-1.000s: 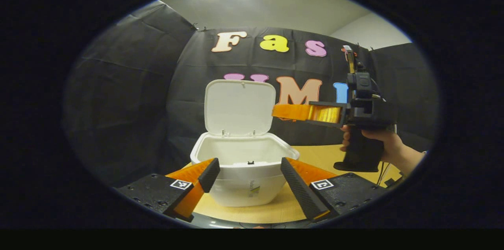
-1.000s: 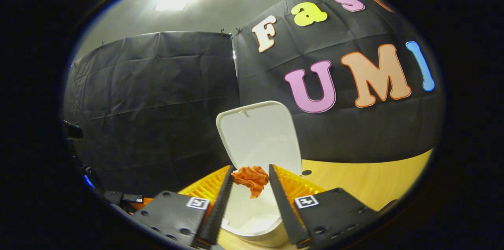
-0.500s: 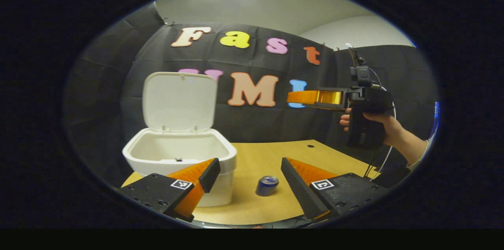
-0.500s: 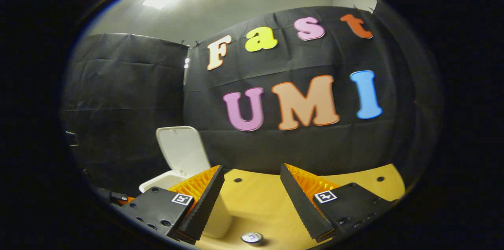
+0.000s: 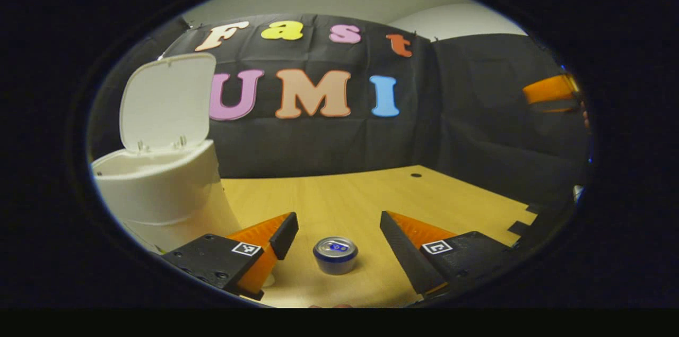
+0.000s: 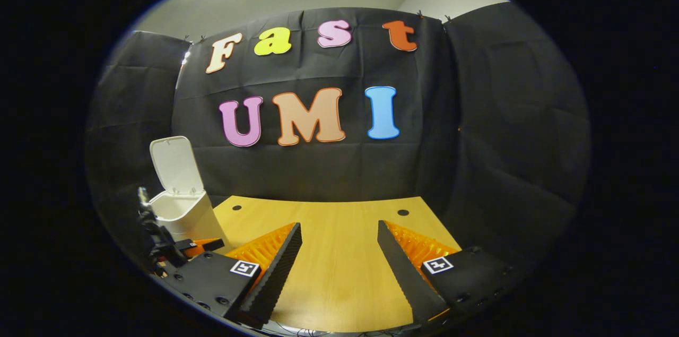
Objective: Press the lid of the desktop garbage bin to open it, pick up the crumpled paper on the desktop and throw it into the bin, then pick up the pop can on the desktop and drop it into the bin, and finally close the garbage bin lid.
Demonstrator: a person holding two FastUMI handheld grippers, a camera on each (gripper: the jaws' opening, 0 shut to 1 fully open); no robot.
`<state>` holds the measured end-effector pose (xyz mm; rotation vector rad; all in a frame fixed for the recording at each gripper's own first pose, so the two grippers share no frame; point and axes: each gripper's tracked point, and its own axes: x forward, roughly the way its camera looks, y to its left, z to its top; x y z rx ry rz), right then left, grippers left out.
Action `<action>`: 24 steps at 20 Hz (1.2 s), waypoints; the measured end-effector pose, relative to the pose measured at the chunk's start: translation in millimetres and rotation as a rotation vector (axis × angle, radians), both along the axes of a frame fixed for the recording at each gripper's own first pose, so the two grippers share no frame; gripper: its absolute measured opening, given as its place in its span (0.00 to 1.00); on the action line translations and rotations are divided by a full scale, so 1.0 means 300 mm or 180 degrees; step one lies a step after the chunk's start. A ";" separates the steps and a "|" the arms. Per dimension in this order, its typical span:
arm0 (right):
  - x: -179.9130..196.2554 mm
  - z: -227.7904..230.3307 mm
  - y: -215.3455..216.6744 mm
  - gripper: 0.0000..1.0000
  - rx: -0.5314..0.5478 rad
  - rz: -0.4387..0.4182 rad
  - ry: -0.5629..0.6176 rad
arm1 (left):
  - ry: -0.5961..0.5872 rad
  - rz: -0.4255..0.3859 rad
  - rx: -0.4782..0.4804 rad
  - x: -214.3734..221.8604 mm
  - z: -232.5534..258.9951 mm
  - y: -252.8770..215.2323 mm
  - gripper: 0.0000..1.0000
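Standing upright on the wooden desktop (image 5: 371, 199), a pop can (image 5: 335, 255) sits in the gap between the left gripper's (image 5: 339, 233) 2 spread fingers, roughly centred and touching neither one; its silver top faces the camera. To the left of those fingers, in the left gripper view, the white desktop garbage bin (image 5: 159, 193) stands near the table's edge with its lid (image 5: 167, 101) tipped up and open. Far off at the right edge of that view, part of the other gripper shows, raised well above the table.

In the right gripper view, the right gripper (image 6: 339, 239) has its 2 fingers spread wide with nothing between them, above bare wood. Farther out to the left stands the bin with its lid raised. Black cloth walls enclose the booth.
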<state>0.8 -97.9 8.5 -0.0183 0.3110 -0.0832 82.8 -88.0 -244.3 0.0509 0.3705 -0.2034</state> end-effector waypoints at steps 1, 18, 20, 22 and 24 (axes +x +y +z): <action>-0.019 0.014 -0.021 0.96 -0.0026 -0.0051 -0.0023 | 0.0170 0.0042 0.0073 0.013 -0.080 0.007 0.94; -0.059 -0.018 -0.131 0.95 -0.0088 -0.0189 -0.0032 | 0.0355 -0.0185 -0.0011 -0.005 0.060 -0.048 0.79; -0.040 -0.002 -0.111 0.94 0.0088 -0.0058 -0.0106 | -0.0077 -0.0175 -0.0177 0.003 0.322 -0.015 0.79; -0.023 0.017 -0.106 0.96 0.0219 0.0044 -0.0196 | -0.0452 -0.0012 -0.0366 0.025 0.571 0.084 0.78; -0.020 0.015 -0.104 0.96 0.0260 0.0117 -0.0238 | -0.0608 0.0328 -0.0481 0.037 0.700 0.247 0.76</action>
